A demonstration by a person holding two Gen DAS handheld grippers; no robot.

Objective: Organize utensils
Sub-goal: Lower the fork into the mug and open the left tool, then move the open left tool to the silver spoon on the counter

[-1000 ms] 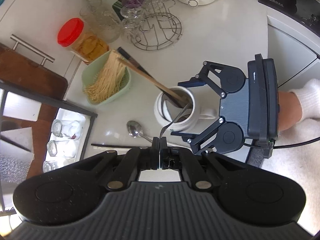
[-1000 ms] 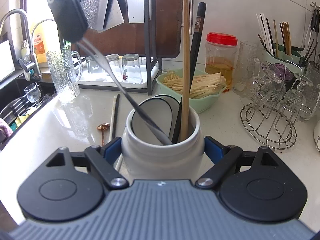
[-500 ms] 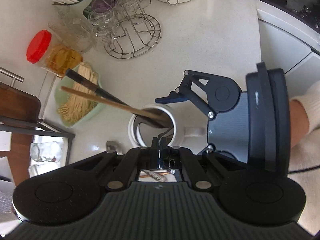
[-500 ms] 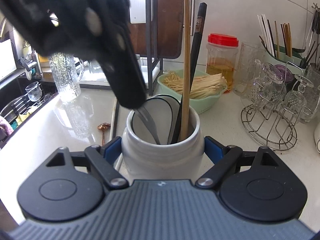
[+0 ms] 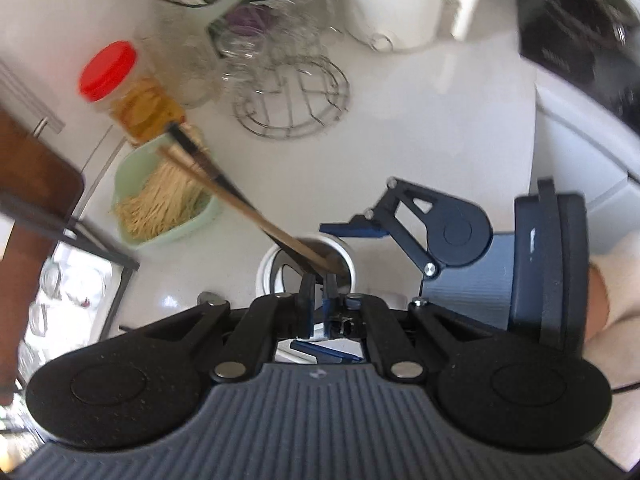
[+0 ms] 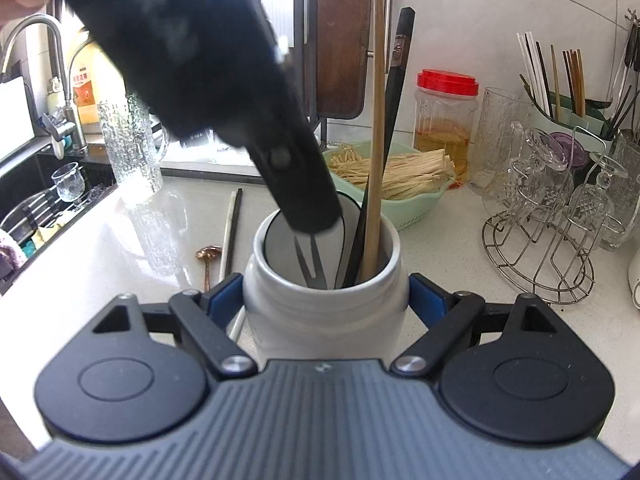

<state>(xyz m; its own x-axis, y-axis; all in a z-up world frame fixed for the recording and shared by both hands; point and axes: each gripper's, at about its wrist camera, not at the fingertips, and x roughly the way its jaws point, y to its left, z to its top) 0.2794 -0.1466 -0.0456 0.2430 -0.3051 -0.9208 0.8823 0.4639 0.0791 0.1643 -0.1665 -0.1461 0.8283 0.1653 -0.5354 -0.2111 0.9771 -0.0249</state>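
My right gripper (image 6: 326, 300) is shut on a white ceramic jar (image 6: 320, 320), one blue pad on each side. A wooden chopstick (image 6: 376, 140) and a black chopstick (image 6: 394, 100) stand in the jar. My left gripper (image 5: 319, 290) points down into the jar's mouth (image 5: 266, 268), and its jaws are opening with a narrow gap between them. Just under its tip, a thin metal utensil (image 6: 310, 260) stands inside the jar; the pads do not seem to press on it. On the counter left of the jar lie a copper spoon (image 6: 208, 254) and a loose chopstick pair (image 6: 232, 232).
Behind the jar sit a green basket of noodles (image 6: 400, 184) and a red-lidded jar (image 6: 446, 120). A wire rack with glasses (image 6: 540, 248) and a utensil drainer (image 6: 568, 100) stand at the right. At the left are a glass mug (image 6: 132, 152) and the sink (image 6: 36, 208).
The left gripper has come down over the jar until its tip is at the mouth. Its jaws have parted slightly. The metal utensil now sits deeper in the jar. The right gripper has not moved.
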